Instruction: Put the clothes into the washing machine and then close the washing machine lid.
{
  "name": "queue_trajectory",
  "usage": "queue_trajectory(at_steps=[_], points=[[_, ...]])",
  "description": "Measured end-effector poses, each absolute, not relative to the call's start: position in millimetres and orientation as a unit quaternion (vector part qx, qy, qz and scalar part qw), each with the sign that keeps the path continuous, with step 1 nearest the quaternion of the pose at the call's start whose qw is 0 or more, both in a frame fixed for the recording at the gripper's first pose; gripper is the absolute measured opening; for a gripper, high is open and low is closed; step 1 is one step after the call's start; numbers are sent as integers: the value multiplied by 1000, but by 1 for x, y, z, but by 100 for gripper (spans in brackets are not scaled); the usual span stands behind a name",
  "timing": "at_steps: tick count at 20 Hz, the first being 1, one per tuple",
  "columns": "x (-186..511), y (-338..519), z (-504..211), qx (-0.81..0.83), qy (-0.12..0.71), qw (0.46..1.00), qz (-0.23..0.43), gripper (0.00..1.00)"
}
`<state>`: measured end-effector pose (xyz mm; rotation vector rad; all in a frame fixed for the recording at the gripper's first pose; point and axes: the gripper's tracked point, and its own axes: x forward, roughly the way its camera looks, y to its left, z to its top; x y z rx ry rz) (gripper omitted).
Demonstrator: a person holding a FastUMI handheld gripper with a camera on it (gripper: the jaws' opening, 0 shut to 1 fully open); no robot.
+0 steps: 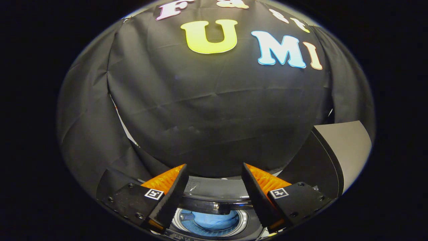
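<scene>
Standing below the fingers, the washing machine [214, 197] has its raised lid [344, 154] tilted up just right of the right finger. Blue clothes [214, 221] lie inside the drum, seen between the fingers. Gripper [214, 170] hangs above the opening, fingers spread, holding nothing.

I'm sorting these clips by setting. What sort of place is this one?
Likely a staged laundry booth, not a real home: black cloth wall behind, a top-loading washing machine below the open claw, blue clothes in its drum, and its raised lid alongside.
</scene>
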<state>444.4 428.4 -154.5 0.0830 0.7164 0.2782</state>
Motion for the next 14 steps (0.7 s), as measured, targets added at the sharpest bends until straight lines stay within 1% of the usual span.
queue_trajectory(at_steps=[8, 14], points=[[431, 427, -151, 39, 302, 942, 141, 99], [414, 425, -154, 39, 290, 946, 141, 99]])
